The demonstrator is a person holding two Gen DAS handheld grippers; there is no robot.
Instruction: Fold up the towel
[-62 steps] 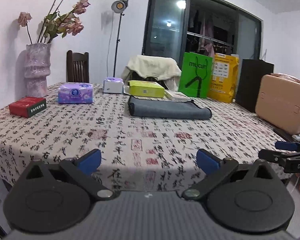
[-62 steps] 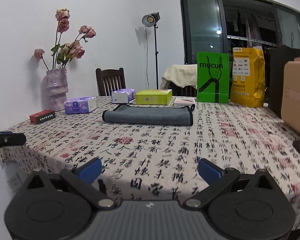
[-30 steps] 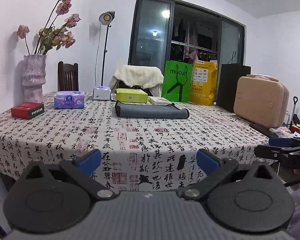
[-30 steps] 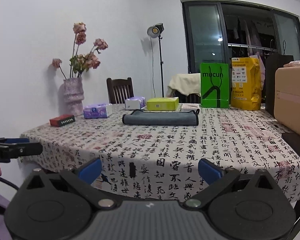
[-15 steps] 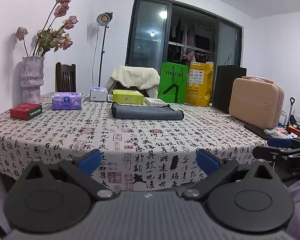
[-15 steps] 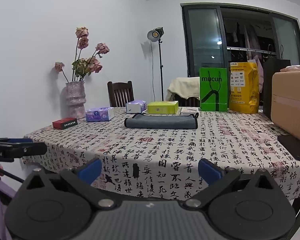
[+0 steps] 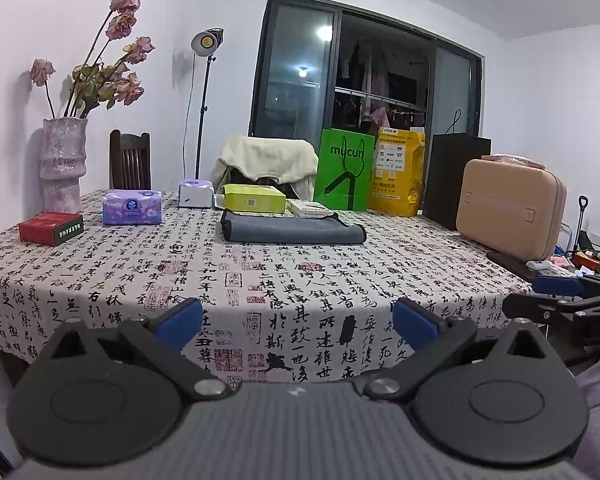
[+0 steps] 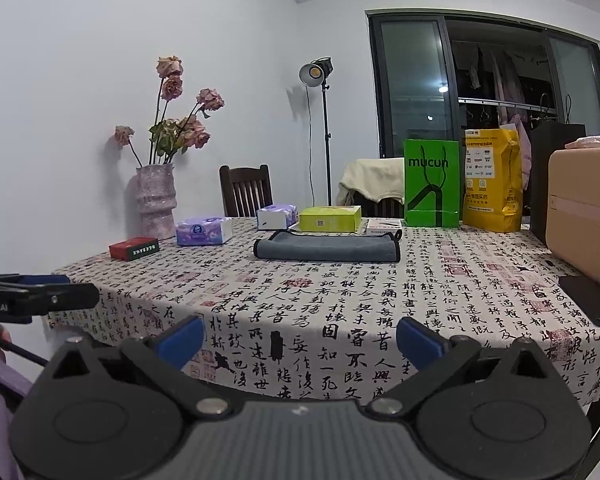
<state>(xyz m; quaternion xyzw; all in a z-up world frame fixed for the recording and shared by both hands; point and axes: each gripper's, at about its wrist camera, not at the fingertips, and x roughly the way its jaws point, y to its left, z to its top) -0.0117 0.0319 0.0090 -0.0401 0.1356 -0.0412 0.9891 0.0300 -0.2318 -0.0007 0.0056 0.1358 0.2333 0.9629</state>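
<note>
Left tongs and right tongs both gape wide, empty, folded grey cloth towel well ahead; only left view shows whole tan hard-shell case.

Both wrist cams sit low off the counter's near edge looking across it toward the window, left one further left, and both catch the folded towel far off
</note>
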